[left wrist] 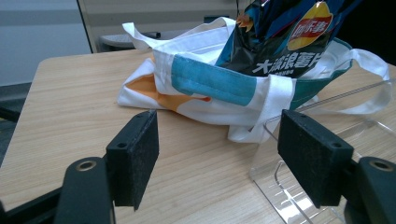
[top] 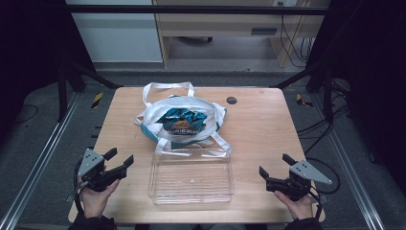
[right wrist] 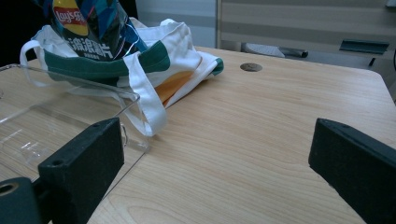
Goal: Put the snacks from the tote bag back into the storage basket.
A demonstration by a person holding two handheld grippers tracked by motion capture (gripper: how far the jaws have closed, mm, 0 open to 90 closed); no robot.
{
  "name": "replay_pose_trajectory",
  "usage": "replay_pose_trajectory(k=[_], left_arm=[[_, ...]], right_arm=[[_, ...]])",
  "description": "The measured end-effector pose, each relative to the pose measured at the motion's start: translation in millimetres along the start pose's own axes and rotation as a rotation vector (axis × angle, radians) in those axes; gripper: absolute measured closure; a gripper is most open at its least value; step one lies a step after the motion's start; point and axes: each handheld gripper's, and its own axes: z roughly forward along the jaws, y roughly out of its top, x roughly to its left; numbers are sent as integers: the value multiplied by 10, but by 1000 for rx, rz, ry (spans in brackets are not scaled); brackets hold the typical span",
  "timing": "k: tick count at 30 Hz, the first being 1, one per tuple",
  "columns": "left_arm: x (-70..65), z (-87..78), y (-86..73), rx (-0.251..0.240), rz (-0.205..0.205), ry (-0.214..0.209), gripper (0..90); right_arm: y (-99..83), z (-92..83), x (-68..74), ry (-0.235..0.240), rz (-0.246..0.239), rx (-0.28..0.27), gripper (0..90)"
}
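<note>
Clear tray [top: 191,179] sits at the near middle of the table [top: 258,129]. Tote bag [top: 179,120] with a chip bag [top: 183,120] inside lies just behind the tray, strap touching its rim. Left gripper [top: 120,162] left of the tray, jaws spread, empty. Right gripper [top: 274,168] right of the tray, jaws spread, empty.

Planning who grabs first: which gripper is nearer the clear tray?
Left. The left gripper sits just off the clear tray's left edge; the right gripper stands farther off its right edge.
</note>
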Motion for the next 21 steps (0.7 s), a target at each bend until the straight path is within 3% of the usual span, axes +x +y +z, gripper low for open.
replay_pose_trajectory(k=[21], left_arm=[[-147,41,170,-42,29,-43,300]], right_arm=[[5,-5,27,2,-13,1,36]])
